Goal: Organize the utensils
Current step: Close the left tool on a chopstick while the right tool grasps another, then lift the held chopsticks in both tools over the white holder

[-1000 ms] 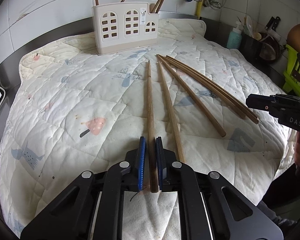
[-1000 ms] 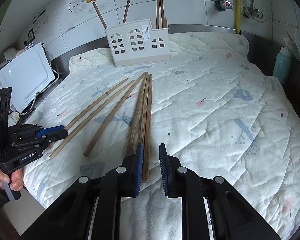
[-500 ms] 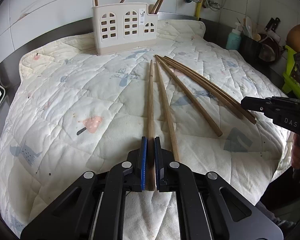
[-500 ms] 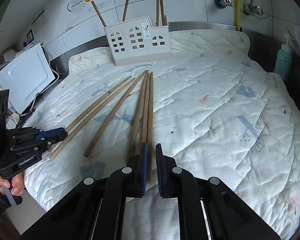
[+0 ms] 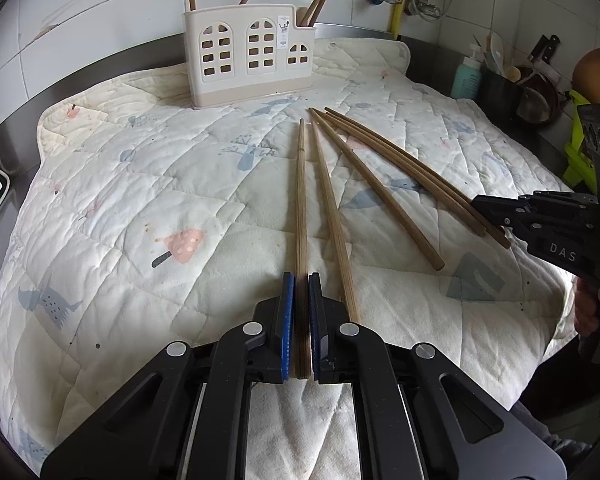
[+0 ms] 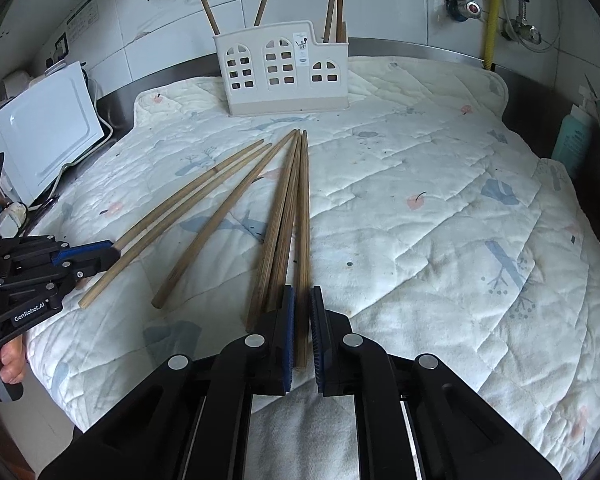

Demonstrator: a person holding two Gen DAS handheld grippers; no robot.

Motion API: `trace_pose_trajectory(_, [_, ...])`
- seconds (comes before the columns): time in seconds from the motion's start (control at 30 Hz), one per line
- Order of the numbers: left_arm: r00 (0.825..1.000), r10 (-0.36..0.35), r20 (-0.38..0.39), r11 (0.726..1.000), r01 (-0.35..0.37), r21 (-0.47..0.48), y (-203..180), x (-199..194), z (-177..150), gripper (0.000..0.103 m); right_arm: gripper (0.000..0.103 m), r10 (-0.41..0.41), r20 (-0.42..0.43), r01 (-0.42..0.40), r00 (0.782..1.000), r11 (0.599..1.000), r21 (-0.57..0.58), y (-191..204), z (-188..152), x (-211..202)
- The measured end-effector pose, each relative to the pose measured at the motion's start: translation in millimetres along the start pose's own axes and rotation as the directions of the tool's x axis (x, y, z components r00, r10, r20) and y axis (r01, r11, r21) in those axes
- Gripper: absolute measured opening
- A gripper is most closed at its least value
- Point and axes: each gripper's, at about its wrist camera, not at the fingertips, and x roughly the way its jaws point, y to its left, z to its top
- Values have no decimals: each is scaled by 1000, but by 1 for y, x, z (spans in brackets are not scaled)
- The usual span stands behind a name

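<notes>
Several long wooden chopsticks lie fanned on a quilted cloth [image 5: 140,208]. My left gripper [image 5: 301,280] is shut on the near end of the leftmost chopstick [image 5: 301,200]. My right gripper [image 6: 301,292] is closed around the near end of the rightmost chopstick [image 6: 302,216], its jaws nearly touching it. A white utensil holder [image 5: 249,52] with arched windows stands at the back, with several chopsticks upright in it; it also shows in the right wrist view [image 6: 282,74].
A white appliance [image 6: 44,128] stands left of the cloth. A teal bottle [image 5: 466,80] and dark kitchen tools stand at the right. A tiled wall with pipes and a yellow hose [image 6: 490,12] is behind.
My left gripper closed on the leftmost chopstick. My right gripper narrowed from open to closed around the rightmost chopstick.
</notes>
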Motion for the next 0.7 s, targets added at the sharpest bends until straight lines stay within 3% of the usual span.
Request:
trace_pose_trajectory(0.33, [1000,2,13,1000,-1,-17,1,-3,1,5,7,10,52,-11,999,1000,22,1,2,-21])
trace_pose_trajectory(0.6, [992,5,127,1000,-2,-23,3,-34,20,5,7,16,166,-17,986,1000,2,-2,29,-62])
trace_pose_trajectory(0.7, [987,-35,158,998,44,-50,6,-45,31,5,7,16,211,-11,977,1000,-23,-1,48,-76])
